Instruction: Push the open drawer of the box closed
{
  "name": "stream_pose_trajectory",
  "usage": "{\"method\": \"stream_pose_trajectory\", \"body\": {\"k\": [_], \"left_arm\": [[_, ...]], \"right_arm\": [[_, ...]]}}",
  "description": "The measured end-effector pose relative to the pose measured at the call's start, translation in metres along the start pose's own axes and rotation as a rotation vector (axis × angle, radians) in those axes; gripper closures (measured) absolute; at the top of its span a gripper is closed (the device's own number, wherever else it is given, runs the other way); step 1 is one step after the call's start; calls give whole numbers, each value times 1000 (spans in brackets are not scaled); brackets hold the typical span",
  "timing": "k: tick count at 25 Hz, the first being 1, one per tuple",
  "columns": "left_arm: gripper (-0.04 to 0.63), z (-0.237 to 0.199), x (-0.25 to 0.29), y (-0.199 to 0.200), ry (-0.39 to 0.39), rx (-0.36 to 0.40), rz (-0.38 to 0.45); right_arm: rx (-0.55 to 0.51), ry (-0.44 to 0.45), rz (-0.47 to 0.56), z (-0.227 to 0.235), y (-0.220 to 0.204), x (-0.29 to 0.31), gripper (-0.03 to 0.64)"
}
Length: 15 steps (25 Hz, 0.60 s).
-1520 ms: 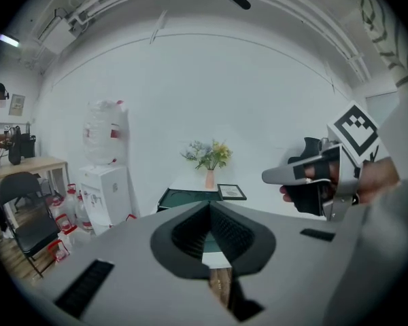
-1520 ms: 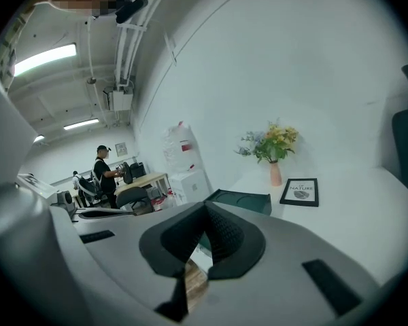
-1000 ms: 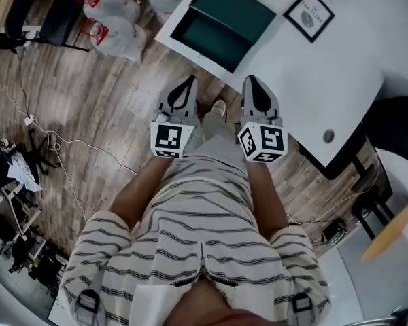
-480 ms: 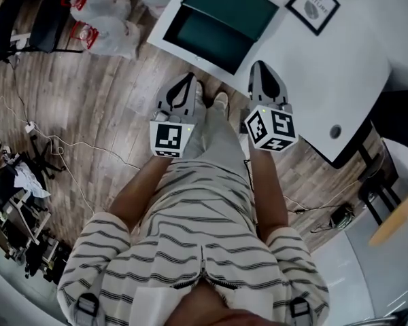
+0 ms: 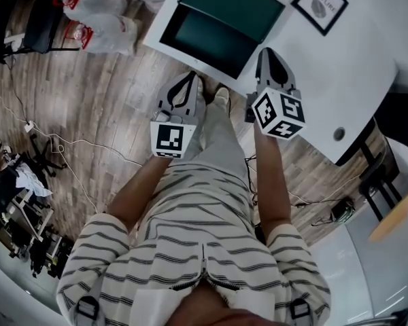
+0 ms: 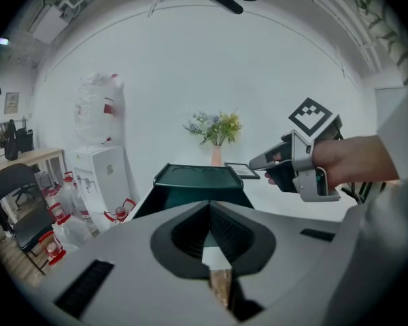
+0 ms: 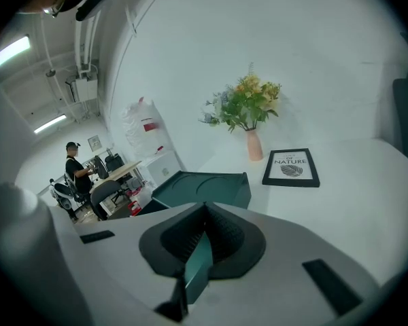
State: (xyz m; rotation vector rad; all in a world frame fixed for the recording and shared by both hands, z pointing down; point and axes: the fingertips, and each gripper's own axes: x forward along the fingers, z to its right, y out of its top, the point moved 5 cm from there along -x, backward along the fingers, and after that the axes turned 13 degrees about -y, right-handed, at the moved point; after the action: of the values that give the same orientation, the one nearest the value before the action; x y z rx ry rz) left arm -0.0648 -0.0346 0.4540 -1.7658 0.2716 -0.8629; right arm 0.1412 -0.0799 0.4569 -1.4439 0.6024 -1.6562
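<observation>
A dark green box [image 5: 239, 3] stands on the white table [image 5: 340, 66], and its open drawer [image 5: 208, 39] sticks out past the table's near edge toward me. My left gripper [image 5: 190, 79] is shut and empty, held over the floor just short of the drawer front. My right gripper [image 5: 267, 51] is also shut and empty, and it hovers over the table edge beside the box's right side. In the left gripper view the box [image 6: 198, 176] lies straight ahead, with the right gripper [image 6: 257, 163] to its right. In the right gripper view the box [image 7: 205, 186] is ahead and slightly left.
A framed picture [image 5: 319, 4] lies on the table right of the box, and a vase of flowers [image 7: 249, 111] stands behind it. Plastic bags [image 5: 98, 12] and a chair [image 5: 34, 29] sit on the wooden floor at left. Cables [image 5: 61, 141] trail across the floor.
My right gripper has moved up and to the right in the head view, from over the floor to over the table edge beside the box. The left gripper has barely shifted.
</observation>
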Motion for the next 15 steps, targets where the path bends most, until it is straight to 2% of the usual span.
{"method": "stream_pose_trajectory", "body": {"k": [15], "left_arm": [[595, -8, 8, -10, 4, -24, -20]], "right_arm": [[32, -26, -111, 11, -6, 39, 538]]}}
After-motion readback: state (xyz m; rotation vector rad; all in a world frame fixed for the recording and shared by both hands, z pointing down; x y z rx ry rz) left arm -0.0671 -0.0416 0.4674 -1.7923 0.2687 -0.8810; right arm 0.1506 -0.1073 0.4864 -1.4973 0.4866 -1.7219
